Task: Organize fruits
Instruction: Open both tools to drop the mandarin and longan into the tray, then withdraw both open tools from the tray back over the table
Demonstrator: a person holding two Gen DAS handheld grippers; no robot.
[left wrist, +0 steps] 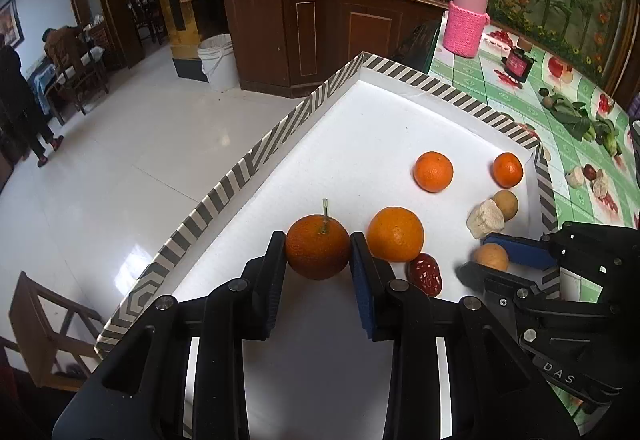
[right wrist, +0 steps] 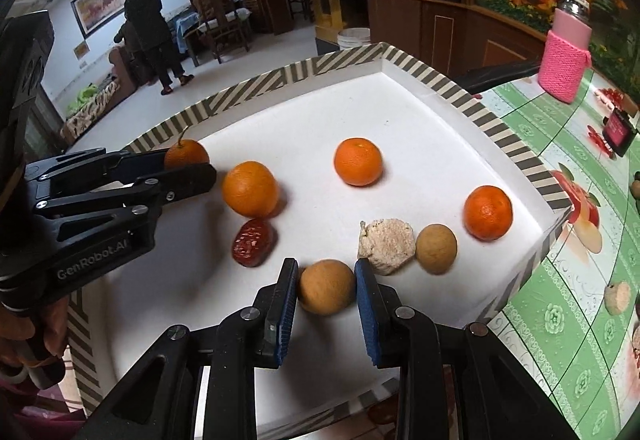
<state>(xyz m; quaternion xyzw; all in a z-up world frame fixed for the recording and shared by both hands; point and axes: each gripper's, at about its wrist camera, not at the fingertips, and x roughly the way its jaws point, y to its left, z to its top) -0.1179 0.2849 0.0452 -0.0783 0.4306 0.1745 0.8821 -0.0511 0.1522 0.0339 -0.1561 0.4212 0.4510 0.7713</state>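
Left tongs (left wrist: 318,246): held low over the tray (left wrist: 360,111), clamping the stemmed orange (left wrist: 318,248).
Right tongs (right wrist: 326,286): low, gripping a tan round fruit (right wrist: 326,287).

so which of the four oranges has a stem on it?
The orange between the left tongs; a green stem sticks up from it, the other three have none.

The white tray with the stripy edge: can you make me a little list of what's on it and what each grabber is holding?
tray: white tray with grey-striped rim, on a green patterned tablecloth
left gripper: shut on the stemmed orange
right gripper: shut on a round tan fruit
loose oranges: three
other pieces: wrinkled red date, second tan ball, pale crumbly chunk touching it
off the tray: pink knit-sleeved bottle
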